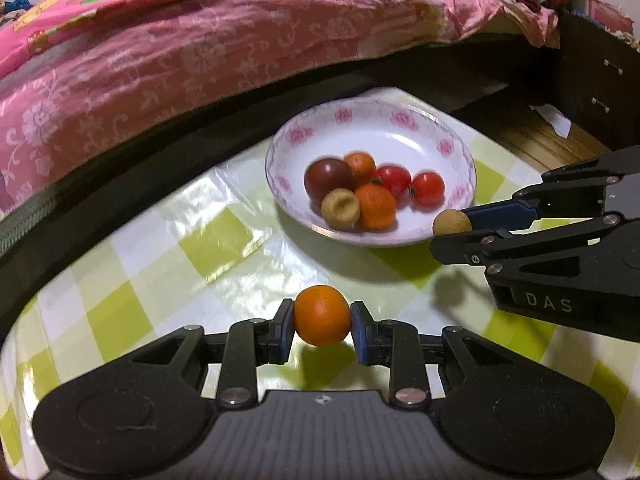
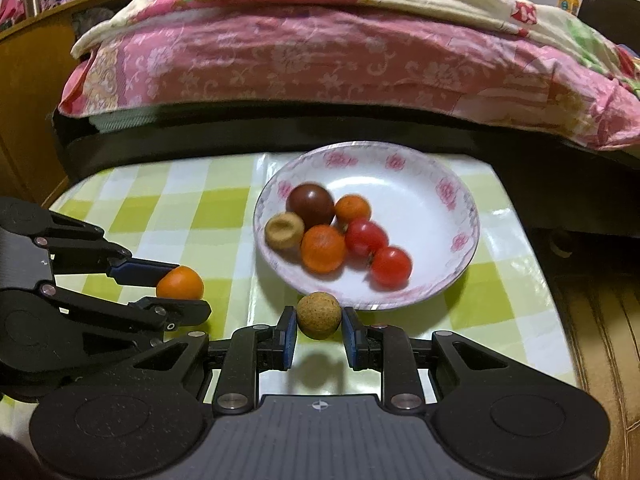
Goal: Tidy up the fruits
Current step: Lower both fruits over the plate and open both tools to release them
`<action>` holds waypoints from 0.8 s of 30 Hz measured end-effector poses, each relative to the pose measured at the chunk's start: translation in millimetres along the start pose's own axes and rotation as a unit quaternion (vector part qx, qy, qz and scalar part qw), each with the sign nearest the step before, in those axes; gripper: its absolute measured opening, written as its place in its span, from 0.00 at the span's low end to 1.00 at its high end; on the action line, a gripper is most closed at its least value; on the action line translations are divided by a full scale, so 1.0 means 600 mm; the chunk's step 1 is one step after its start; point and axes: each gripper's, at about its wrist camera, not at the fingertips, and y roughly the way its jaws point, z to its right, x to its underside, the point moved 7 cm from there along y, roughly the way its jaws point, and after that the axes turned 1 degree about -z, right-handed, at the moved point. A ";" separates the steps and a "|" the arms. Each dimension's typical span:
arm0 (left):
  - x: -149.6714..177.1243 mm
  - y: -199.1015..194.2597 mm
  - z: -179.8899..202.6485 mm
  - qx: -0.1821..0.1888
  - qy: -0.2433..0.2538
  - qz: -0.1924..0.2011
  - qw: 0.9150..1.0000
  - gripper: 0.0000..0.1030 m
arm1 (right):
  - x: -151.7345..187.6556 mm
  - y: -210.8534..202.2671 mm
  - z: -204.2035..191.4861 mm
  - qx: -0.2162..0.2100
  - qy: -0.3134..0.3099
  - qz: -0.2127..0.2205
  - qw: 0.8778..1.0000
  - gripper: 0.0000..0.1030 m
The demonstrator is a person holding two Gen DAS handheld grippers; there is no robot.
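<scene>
Fruits: six already sit in the plate [image 1: 460, 152] w/ pink flower rim, on the green-check tablecloth [image 1: 224, 236] — a dark plum-coloured one [image 1: 328, 178], two orange ones, two red tomatoes [image 1: 428, 189], and a tan one w/ a dent [image 1: 341, 207]. Two more are in the air, one per gripper. Left gripper [image 1: 322, 322] is clenched on an orange fruit [image 1: 322, 320], pads touching both its sides, raised above the cloth w/ its shadow under it. From that gripper the plate lies straight ahead and a bit right, well apart. Right gripper [image 2: 319, 320] is clamped on a tan ball fruit [image 2: 319, 315], also lifted off the cloth, and it's just beside the plate's near rim; in the right wrist view the fruit looks right at the edge. So the right is the nearer one by far, and I'd guess it drops first: a short push forward over the rim, then let go. The fruits are round, no long axis to speak of, so grip angle hardly matters. Watch-out imo: the pile sits on the plate's left-centre, so a drop may knock a tomato rolling; the bare white part on the right looks the safer spot. Bed w/ pink quilt [image 2: 320, 60] behind the table, not involved.
</scene>
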 end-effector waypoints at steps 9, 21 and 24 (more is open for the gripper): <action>-0.090 0.013 0.001 0.005 -0.013 0.041 0.999 0.37 | -0.050 0.011 0.043 0.024 0.036 0.030 0.999 0.19; -0.152 0.071 0.002 -0.004 0.000 0.055 0.998 0.37 | -0.084 0.063 0.098 0.044 0.065 0.033 0.996 0.20; -0.164 0.081 0.004 -0.007 0.007 0.058 0.998 0.37 | -0.088 0.074 0.102 0.044 0.064 0.035 0.996 0.20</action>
